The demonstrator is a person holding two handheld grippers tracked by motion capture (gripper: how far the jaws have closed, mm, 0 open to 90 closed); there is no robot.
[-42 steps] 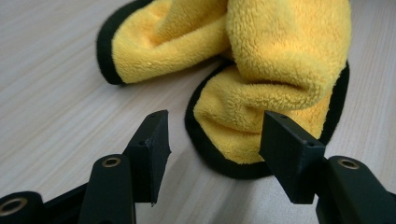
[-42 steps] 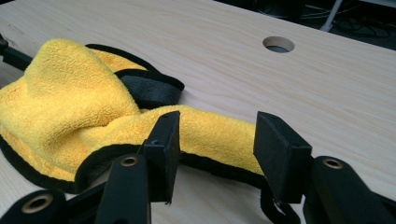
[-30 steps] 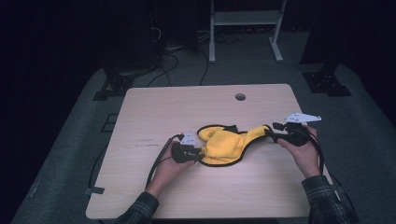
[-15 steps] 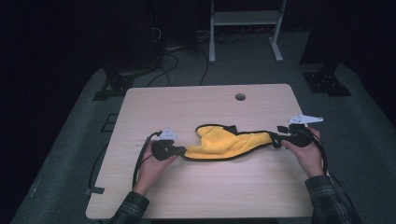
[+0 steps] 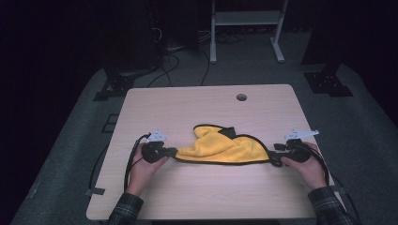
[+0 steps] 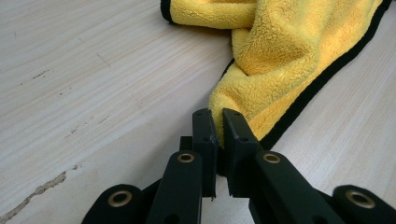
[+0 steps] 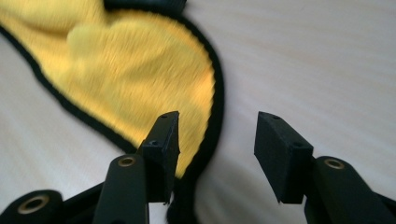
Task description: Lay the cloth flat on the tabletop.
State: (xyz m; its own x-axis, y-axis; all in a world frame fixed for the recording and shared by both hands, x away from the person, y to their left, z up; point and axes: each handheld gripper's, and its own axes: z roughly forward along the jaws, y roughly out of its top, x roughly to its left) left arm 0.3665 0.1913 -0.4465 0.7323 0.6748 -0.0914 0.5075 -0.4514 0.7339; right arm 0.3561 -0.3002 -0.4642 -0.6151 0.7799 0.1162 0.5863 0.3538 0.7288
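Note:
A yellow cloth (image 5: 220, 150) with black trim lies stretched left to right across the near half of the wooden table (image 5: 187, 103). My left gripper (image 5: 172, 152) is at its left end. In the left gripper view the jaws (image 6: 218, 116) are shut on the cloth's (image 6: 280, 51) fluffy corner. My right gripper (image 5: 273, 157) is low at the cloth's right end. In the right gripper view its jaws (image 7: 217, 126) stand apart, open, and the cloth's (image 7: 135, 70) trimmed corner lies beneath them, partly under the left jaw.
A round cable hole (image 5: 241, 97) sits near the table's far edge. A white metal frame (image 5: 244, 18) and dark stands are on the floor behind. Cables trail from both grippers over the table's near edge.
My left gripper has moved left with the cloth's corner, pulling the bunched cloth out long and flat. The right gripper has dropped lower at the cloth's right corner.

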